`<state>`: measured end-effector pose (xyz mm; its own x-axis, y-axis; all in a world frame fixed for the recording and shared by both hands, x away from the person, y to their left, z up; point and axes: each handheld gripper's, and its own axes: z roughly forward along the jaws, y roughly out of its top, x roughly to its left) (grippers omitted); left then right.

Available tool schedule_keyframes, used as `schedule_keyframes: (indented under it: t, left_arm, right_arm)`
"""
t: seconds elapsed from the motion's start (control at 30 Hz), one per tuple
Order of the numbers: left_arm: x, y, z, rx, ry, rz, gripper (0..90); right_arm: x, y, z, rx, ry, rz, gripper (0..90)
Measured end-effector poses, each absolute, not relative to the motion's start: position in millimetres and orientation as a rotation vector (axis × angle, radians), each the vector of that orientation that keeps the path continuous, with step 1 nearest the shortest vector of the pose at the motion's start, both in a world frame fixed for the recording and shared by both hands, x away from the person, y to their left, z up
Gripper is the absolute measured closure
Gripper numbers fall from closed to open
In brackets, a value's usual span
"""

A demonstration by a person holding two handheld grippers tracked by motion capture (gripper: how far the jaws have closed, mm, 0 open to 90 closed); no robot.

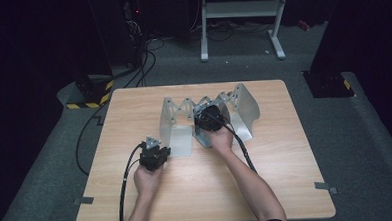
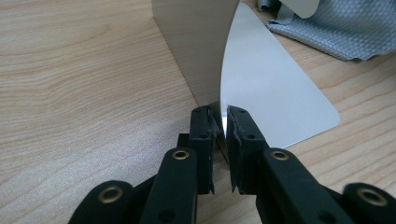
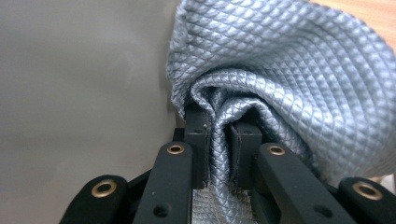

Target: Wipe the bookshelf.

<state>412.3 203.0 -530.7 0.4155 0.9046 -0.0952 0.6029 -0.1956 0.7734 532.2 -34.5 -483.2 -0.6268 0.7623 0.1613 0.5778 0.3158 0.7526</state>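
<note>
My left claw (image 2: 223, 135) is pinching the upright edge of the metal rack (image 2: 201, 51) standing on the bench (image 2: 84, 93). My right claw (image 3: 218, 140) is gripping a bunched fold of grey quilted cloth (image 3: 289, 70) against the rack's other plate.

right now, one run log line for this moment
left gripper shut on metal rack | right gripper shut on grey cloth | table

Grey carpet floor (image 1: 366, 148), white frame (image 1: 239, 11), dark surroundings
</note>
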Motion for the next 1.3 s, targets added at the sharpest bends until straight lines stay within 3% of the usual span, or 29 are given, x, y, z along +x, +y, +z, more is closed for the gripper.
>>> schedule_keyframes:
  t: [0.17,0.5,0.67,1.0,1.3]
  left_arm:
    - [412.4,203.2,-530.7,1.907,1.281,0.493,80.4]
    - [412.3,202.9,-530.6,1.915,1.274,0.493,80.3]
    - [412.1,202.0,-530.8,1.915,1.272,0.500,80.1]
    - [412.5,203.3,-530.6,1.911,1.274,0.485,80.2]
    - [412.0,202.1,-530.7,1.917,1.268,0.495,80.0]
  right_arm:
    - [529.8,-33.9,-478.7,1.192,2.367,1.182,81.0]
    - [507.4,-46.7,-427.6,1.077,2.253,1.409,80.1]
    - [496.4,-45.1,-418.3,0.976,2.224,1.380,80.7]
    - [501.8,-40.6,-439.1,1.028,2.285,1.306,81.5]
    - [515.8,-37.3,-493.5,1.184,2.380,1.222,81.5]
